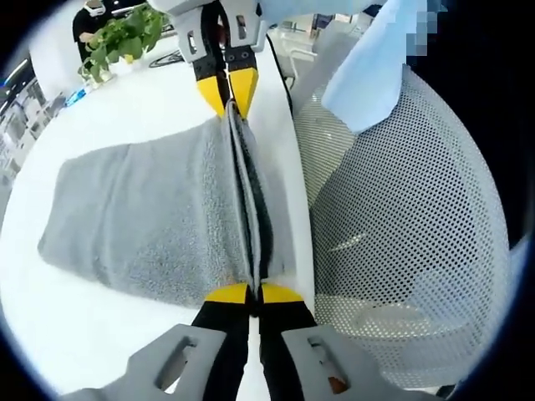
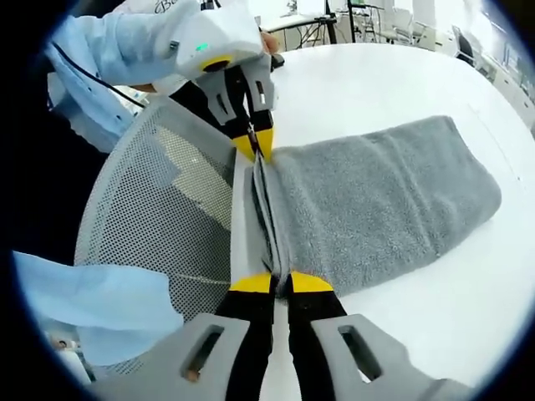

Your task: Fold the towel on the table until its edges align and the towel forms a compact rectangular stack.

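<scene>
Towel, grey terry, lies folded on the white desk, filling the centre left of the left gripper view and the centre right of the right gripper view. Left gripper and right gripper each have their jaws pressed together on one end of the same gathered edge beside a mesh chair. Soft, light and limp, the cloth probably sags between grips; corners and edge ends give the best hold.
</scene>
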`<state>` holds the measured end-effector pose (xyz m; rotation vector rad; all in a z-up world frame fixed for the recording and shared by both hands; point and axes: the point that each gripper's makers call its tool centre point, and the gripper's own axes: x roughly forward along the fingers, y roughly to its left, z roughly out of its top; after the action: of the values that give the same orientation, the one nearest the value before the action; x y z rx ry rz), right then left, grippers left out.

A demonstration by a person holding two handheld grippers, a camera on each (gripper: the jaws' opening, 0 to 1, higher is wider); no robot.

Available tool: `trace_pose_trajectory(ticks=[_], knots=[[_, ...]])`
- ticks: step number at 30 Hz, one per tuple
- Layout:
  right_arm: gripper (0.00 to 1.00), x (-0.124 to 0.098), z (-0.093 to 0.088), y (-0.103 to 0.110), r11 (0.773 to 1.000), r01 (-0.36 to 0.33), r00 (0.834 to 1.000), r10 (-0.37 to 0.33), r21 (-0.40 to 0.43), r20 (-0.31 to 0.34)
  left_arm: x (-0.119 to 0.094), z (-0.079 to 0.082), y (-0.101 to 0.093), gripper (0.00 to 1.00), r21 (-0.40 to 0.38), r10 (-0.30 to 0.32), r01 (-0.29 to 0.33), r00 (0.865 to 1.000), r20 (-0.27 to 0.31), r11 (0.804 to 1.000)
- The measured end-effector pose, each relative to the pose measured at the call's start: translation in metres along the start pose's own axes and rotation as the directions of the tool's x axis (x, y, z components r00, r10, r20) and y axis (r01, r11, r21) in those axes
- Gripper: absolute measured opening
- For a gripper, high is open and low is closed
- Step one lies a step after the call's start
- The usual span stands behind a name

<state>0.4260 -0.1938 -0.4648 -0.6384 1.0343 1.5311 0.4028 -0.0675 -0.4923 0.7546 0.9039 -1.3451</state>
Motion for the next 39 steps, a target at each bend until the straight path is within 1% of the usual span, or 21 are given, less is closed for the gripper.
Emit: trace_pose_trajectory(ticks=[2, 5, 12, 16, 17, 23, 26, 31, 35, 39], knots=[[0.03, -0.002, 0.001, 0.002, 1.000, -0.002, 1.000, 0.002, 0.003, 0.005, -0.004, 0.004, -0.002, 0.01, -0.006, -0.006, 0.006, 1.000, 0.003, 1.000], [0.03, -0.005, 0.003, 0.005, 1.000, -0.008, 1.000, 0.008, 0.004, 0.011, -0.006, 0.004, -0.005, 0.01, -0.011, -0.020, 0.020, 1.000, 0.004, 1.000], [0.03, -0.008, 0.003, 0.020, 0.999, -0.039, 0.999, 0.039, 0.007, 0.012, -0.013, 0.011, -0.022, 0.01, -0.010, -0.068, 0.068, 0.998, -0.005, 0.998], [0.03, -0.012, 0.002, 0.023, 0.998, -0.053, 0.998, 0.053, 0.019, 0.022, -0.017, 0.012, -0.024, 0.01, -0.014, -0.087, 0.087, 0.996, 0.003, 0.996], [0.03, -0.013, 0.002, 0.023, 0.998, -0.053, 0.998, 0.053, 0.019, 0.023, -0.019, 0.016, -0.026, 0.01, -0.011, -0.085, 0.085, 0.996, 0.004, 0.996], [0.03, -0.020, 0.006, 0.025, 0.998, -0.054, 0.998, 0.054, 0.015, 0.019, -0.029, 0.024, -0.030, 0.01, 0.000, -0.098, 0.098, 0.995, 0.000, 0.995], [0.03, -0.024, 0.010, 0.030, 0.998, -0.056, 0.998, 0.056, 0.007, 0.014, -0.034, 0.023, -0.029, 0.01, 0.003, -0.107, 0.107, 0.994, -0.003, 0.994], [0.03, -0.030, 0.015, 0.033, 0.998, -0.066, 0.998, 0.066, -0.001, 0.013, -0.047, 0.028, -0.031, 0.01, -0.005, -0.117, 0.117, 0.993, 0.002, 0.993], [0.03, -0.037, 0.018, 0.036, 0.997, -0.079, 0.997, 0.079, 0.005, 0.025, -0.056, 0.024, -0.023, 0.01, -0.007, -0.125, 0.125, 0.992, 0.008, 0.992], [0.03, -0.043, 0.022, 0.036, 0.997, -0.078, 0.996, 0.077, 0.015, 0.039, -0.063, 0.030, -0.022, 0.01, -0.009, -0.126, 0.126, 0.992, 0.015, 0.992]])
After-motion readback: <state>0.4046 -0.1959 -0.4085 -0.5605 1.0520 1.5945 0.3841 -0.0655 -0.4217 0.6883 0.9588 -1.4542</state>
